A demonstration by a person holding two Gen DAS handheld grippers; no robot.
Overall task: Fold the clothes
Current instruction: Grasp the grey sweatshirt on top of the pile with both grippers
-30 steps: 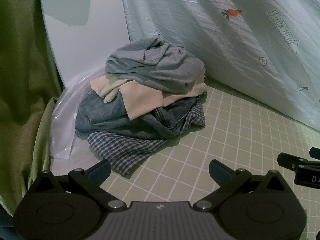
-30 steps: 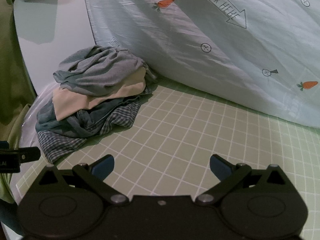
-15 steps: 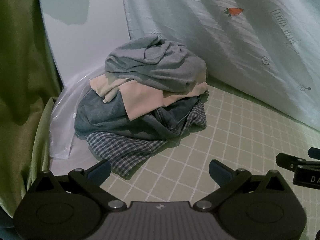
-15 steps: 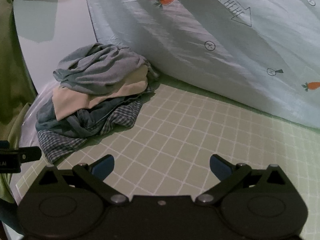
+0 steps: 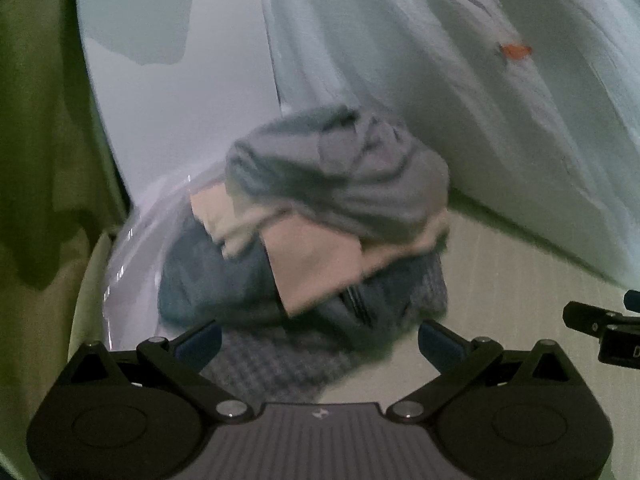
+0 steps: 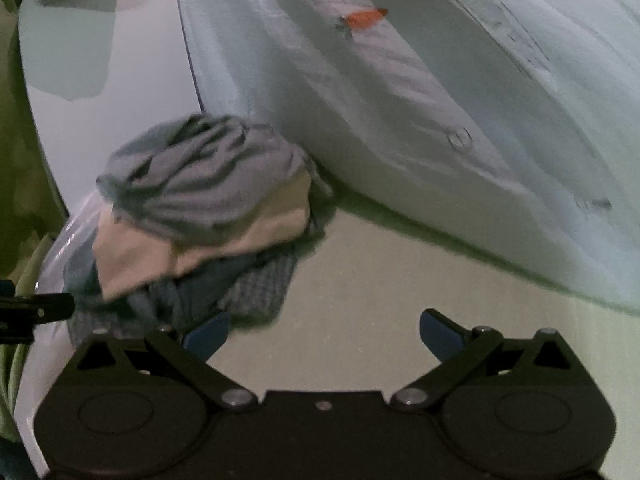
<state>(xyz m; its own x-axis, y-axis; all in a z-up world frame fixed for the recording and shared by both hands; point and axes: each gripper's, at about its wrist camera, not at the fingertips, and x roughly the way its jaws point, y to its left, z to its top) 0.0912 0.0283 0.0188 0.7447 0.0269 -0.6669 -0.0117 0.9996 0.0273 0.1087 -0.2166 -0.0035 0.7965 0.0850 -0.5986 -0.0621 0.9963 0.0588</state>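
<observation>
Clothes pile (image 5: 320, 240) lies ahead of both empty hand-held grippers, left (image 5: 319, 344) and right (image 6: 324, 336), fingers spread.

One pile of clothes (image 5: 320, 240), centre frame: four garments, one grey (image 5: 340, 176), one beige (image 5: 316, 256), one blue (image 5: 212, 280), one checked (image 5: 280, 364). Two grippers, left (image 5: 318, 338) and right (image 6: 324, 332).

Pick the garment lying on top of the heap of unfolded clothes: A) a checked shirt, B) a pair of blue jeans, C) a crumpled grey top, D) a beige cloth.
C: the crumpled grey top crowns the heap, with the beige cloth directly beneath it in both wrist views.
</observation>
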